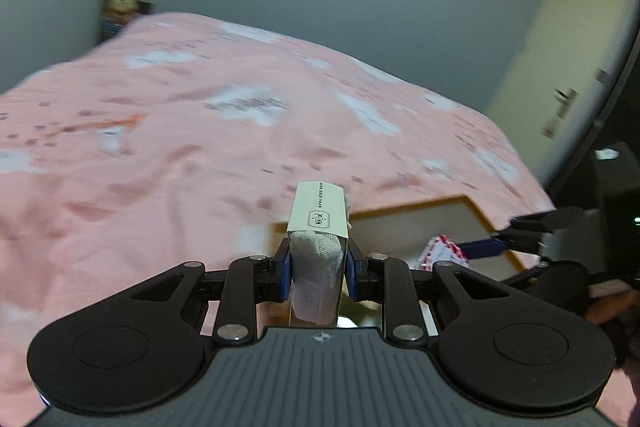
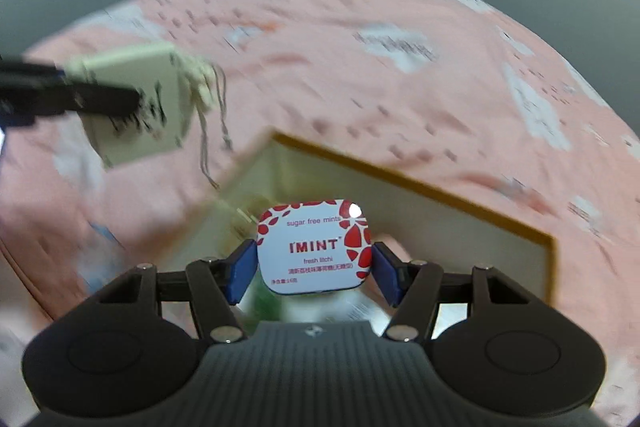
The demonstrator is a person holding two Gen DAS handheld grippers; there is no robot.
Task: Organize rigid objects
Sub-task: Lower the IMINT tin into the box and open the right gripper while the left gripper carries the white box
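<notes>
Mint tin (image 2: 314, 247), white with red petal shapes and the words "sugar free mints", sits flat between the blue pads of the right tool (image 2: 314, 267), whose jaws stand about half apart and press on the tin's two sides. It hangs above the open cardboard box (image 2: 420, 187), which lies on the pink bed cover (image 2: 360, 67); what lies in the box's bottom is too blurred to name. The left tool (image 1: 318, 269) is nearly closed, its pads clamped on a slim cream carton (image 1: 318, 209) with a grey-white cloth bundle (image 1: 316, 267) poking out of its near end. In the right wrist view that carton shows at far left, held in the air over the bed cover left of the box, thin strings dangling from its far end. From the left wrist view, the box's corner lies just beyond and right of the carton, the tin at its near right.
</notes>
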